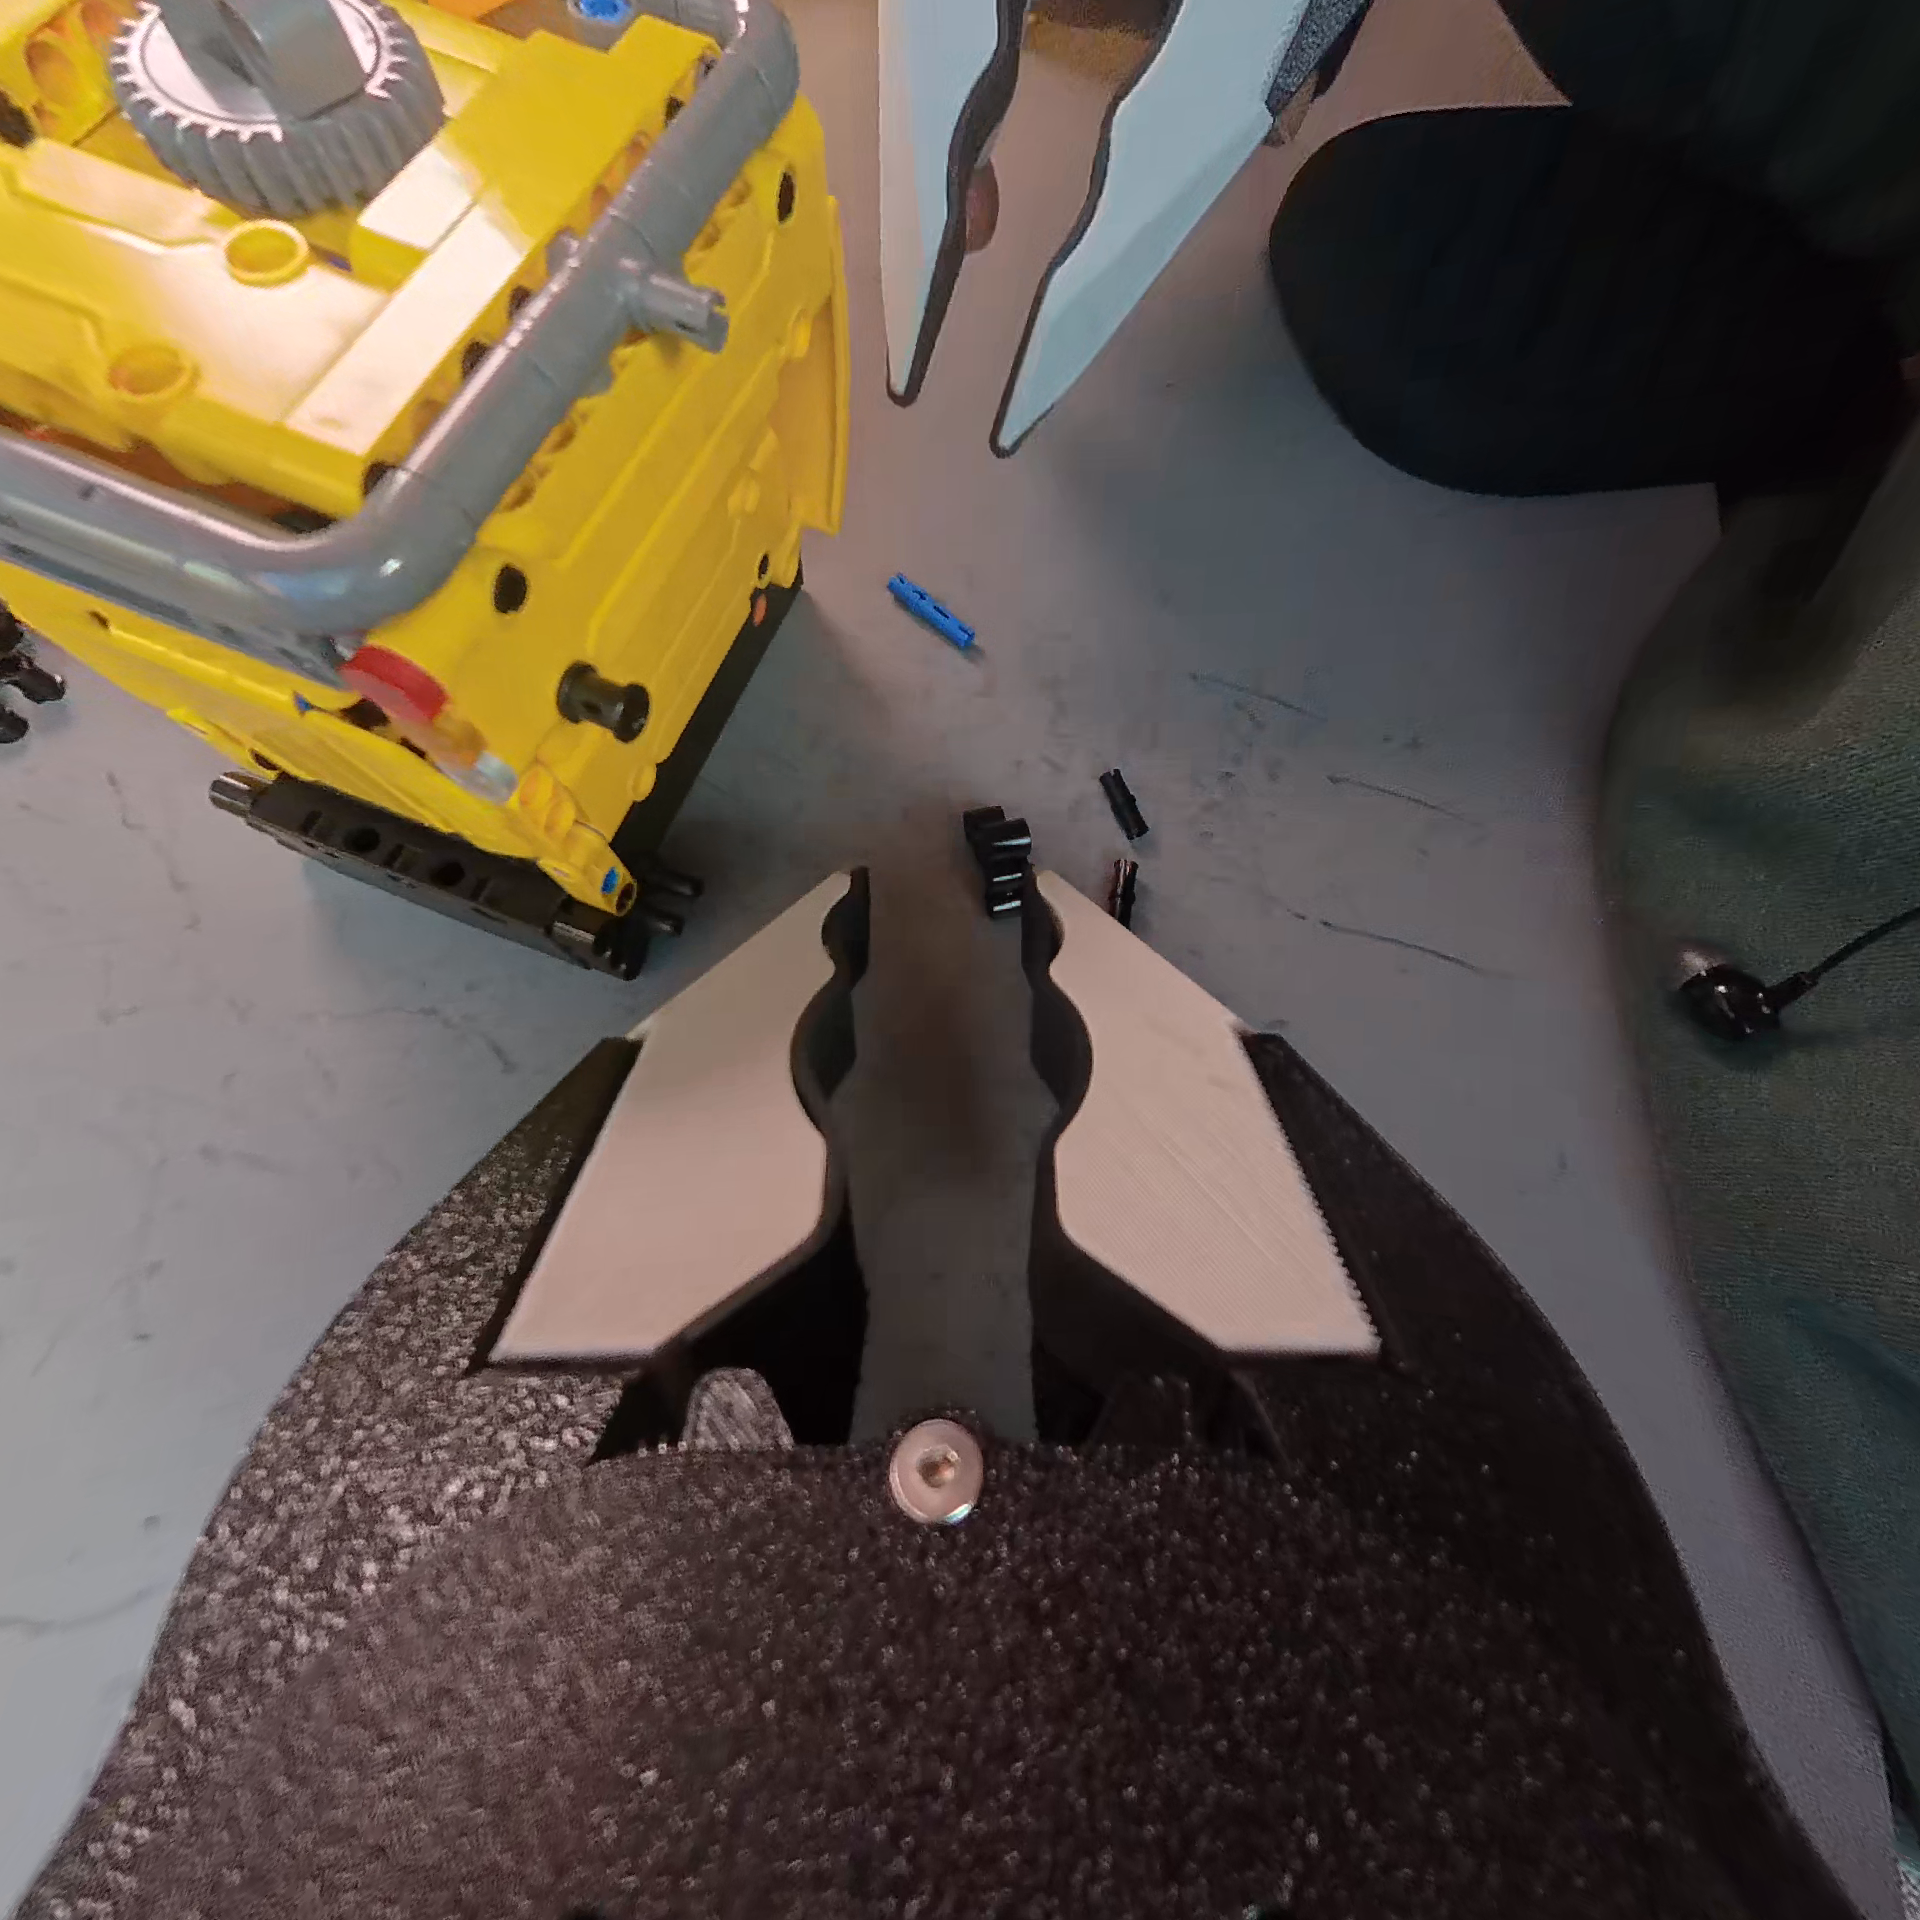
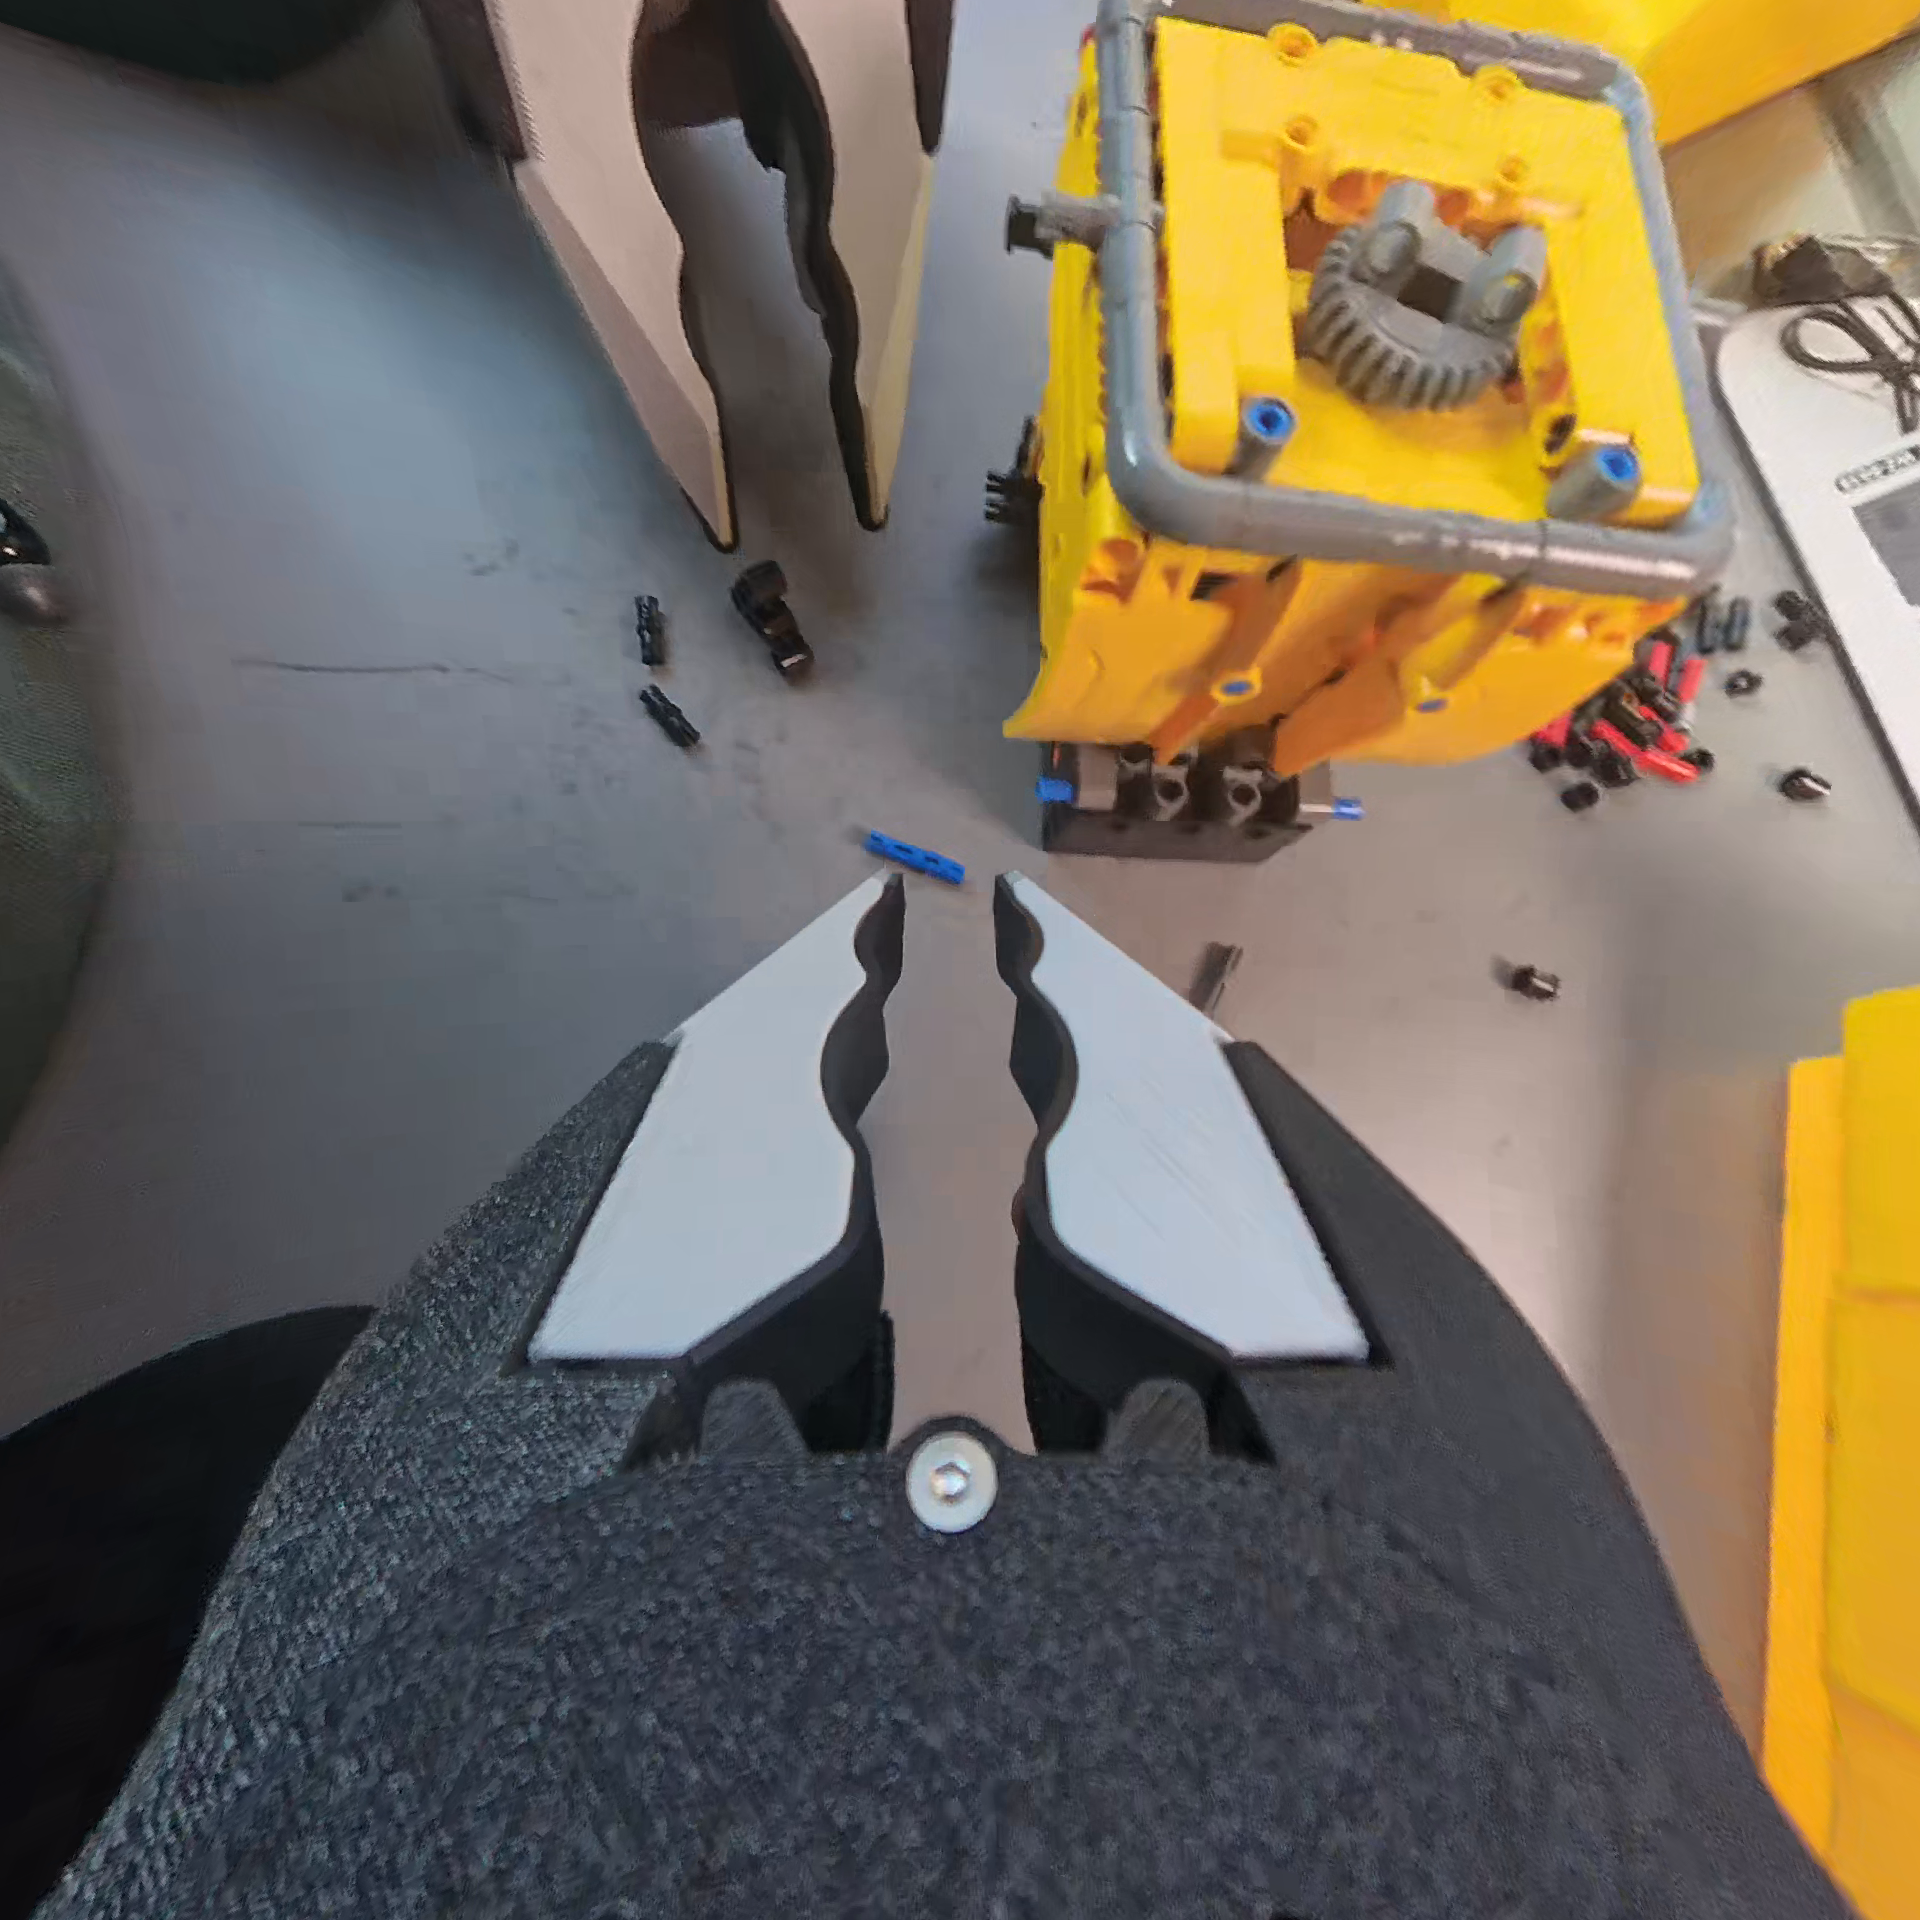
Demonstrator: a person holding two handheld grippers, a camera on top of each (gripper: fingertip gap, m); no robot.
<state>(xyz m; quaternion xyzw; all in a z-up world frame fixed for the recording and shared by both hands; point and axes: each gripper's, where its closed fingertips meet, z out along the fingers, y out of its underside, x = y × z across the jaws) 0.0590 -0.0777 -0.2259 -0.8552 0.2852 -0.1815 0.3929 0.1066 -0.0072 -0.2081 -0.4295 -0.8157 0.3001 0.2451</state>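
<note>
A yellow brick-built block (image 1: 416, 416) with a grey gear (image 1: 275, 99) on top and a grey tube frame stands on the grey table; it also shows in the right wrist view (image 2: 1351, 416). My left gripper (image 1: 951, 883) is open and empty, its tips just short of a black toothed connector (image 1: 1000, 860). Two small black pins (image 1: 1124, 802) lie right of it. My right gripper (image 2: 948, 883) is open and empty, its tips right at a blue pin (image 2: 914, 857), which also shows in the left wrist view (image 1: 932, 611). Each gripper shows in the other's view, at the top.
A pile of red and black pins (image 2: 1631, 727) lies right of the block. Yellow sheets (image 2: 1849, 1351) sit at the right edge, a white booklet (image 2: 1829, 499) and cables behind. A dark sleeve (image 1: 1558, 312) and green cloth (image 1: 1787, 1039) border the table, with a black earbud (image 1: 1730, 1000). About 10 cm separates my left fingertips from my right. My left gripper's tips are some 9 cm from the yellow brick-built block (image 1: 416, 416). The right camera catches it too, in the right wrist view (image 2: 1157, 73).
</note>
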